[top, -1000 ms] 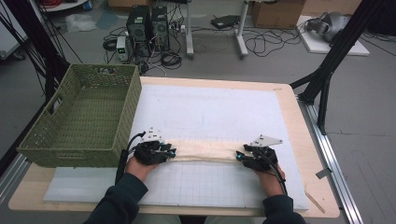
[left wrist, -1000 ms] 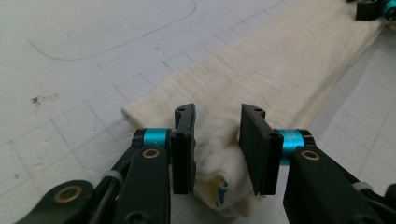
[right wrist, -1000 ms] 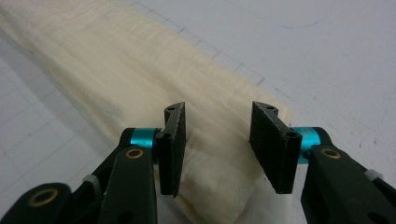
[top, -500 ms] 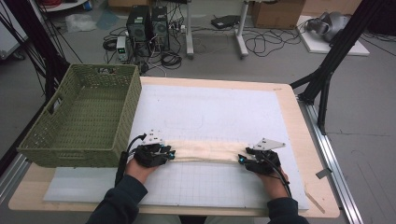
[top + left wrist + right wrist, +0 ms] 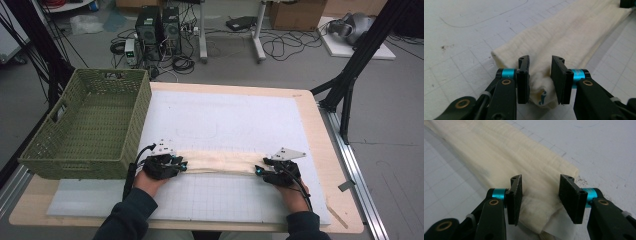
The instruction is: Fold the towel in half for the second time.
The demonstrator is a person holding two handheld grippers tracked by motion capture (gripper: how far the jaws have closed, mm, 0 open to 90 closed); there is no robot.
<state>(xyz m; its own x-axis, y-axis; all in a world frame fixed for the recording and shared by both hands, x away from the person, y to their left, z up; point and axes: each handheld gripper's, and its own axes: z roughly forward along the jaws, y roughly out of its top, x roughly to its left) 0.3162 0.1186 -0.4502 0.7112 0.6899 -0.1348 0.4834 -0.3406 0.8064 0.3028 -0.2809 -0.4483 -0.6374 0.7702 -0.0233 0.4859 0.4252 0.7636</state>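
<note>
A long cream cloth (image 5: 222, 161), folded into a strip, lies flat across the white mat between my two hands. My left gripper (image 5: 180, 165) is at the strip's left end. Its jaws stand apart around a bunched corner of the cloth (image 5: 540, 91), which rests loosely between the pads. My right gripper (image 5: 260, 170) is at the right end. Its jaws stand wider apart over the folded end (image 5: 537, 212), and there is a gap on the right pad's side. Both grippers sit low on the mat.
A green woven basket (image 5: 87, 125) stands at the left on the wooden table (image 5: 320, 125), just beyond my left hand. The white gridded mat (image 5: 225, 115) stretches away behind the cloth. Computers and cables lie on the floor past the table.
The cloth strip looks wider and flatter on the mat than one second ago. Both hands have stayed in place.
</note>
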